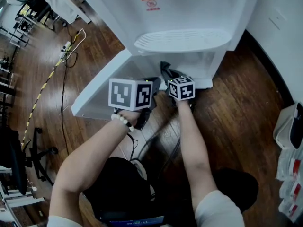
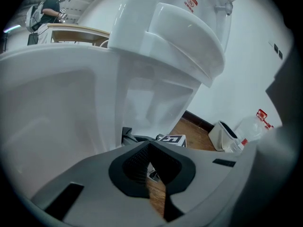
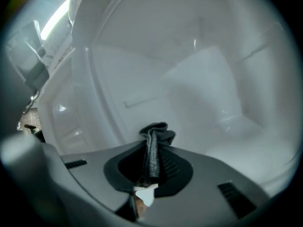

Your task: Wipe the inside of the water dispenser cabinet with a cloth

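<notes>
You stand over a dark wooden floor (image 1: 246,93). On it rest the white water dispenser (image 1: 189,13), a power strip (image 1: 65,48) far to your left, and a white bin (image 1: 288,126) at your right.

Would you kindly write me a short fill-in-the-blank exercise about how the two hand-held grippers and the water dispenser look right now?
1. The right hand-held gripper is shut on a dark ____.
2. The left hand-held gripper, its jaws together, holds ____.
3. The cabinet door of the water dispenser stands ____.
4. The floor is laid with ____ planks.
Missing words: cloth; nothing; open; wooden.
</notes>
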Tool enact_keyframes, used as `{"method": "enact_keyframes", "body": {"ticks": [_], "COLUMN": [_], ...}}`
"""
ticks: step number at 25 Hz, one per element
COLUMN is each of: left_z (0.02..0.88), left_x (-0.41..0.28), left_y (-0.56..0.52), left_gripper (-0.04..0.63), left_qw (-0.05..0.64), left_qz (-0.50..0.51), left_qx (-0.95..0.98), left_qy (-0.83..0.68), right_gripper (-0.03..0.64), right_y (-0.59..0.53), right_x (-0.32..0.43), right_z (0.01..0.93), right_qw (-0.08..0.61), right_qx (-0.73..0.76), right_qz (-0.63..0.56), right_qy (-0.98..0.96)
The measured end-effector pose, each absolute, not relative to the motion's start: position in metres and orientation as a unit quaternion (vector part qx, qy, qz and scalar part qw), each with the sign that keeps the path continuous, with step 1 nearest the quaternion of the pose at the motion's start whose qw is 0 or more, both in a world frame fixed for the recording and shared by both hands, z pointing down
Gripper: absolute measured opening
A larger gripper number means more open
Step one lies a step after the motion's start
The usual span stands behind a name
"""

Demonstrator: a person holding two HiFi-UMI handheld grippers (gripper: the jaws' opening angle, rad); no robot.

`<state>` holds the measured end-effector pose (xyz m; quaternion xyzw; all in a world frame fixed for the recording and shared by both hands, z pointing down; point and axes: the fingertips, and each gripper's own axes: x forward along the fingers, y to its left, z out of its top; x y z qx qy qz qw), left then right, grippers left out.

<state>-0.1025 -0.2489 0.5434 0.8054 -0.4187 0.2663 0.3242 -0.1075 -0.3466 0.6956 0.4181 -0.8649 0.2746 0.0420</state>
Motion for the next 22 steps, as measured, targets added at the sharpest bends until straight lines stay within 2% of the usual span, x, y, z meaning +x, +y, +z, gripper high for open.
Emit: {"method": "enact_keyframes", "body": {"ticks": [5, 8, 12, 18, 22], "left_z": [0.546, 0.547, 0.547, 0.545, 0.545], "left_x": [-0.107, -0.108, -0.107, -0.103, -0.104], "left_y": [-0.248, -0.248, -0.247, -0.245, -0.246], "left_gripper": [-0.003, -0.003, -0.003, -0.003, -0.003], "left_qw": [0.329, 0.331, 0.329, 0.325, 0.325], "left_qz": [0.27, 0.272, 0.274, 0.276, 0.276], "left_qx": [0.801, 0.799, 0.799, 0.801, 0.801], "left_qy": [-0.422, -0.422, -0.422, -0.42, -0.421], "right_gripper": [0.034, 0.034, 0.034, 0.034, 0.034], "right_y": [-0.348, -0.351, -0.356, -0.368, -0.369], "right_x": [-0.11, -0.11, -0.105, -0.099, -0.101], "right_z": [0.721, 0.726, 0.704, 0.633, 0.59], "right_qw": [0.113, 0.114, 0.063, -0.029, -0.066], "right_qx": [0.424, 0.42, 0.421, 0.42, 0.403], "right_qz": [0.296, 0.306, 0.293, 0.215, 0.172], "right_qy": [-0.848, -0.847, -0.856, -0.881, -0.896]}}
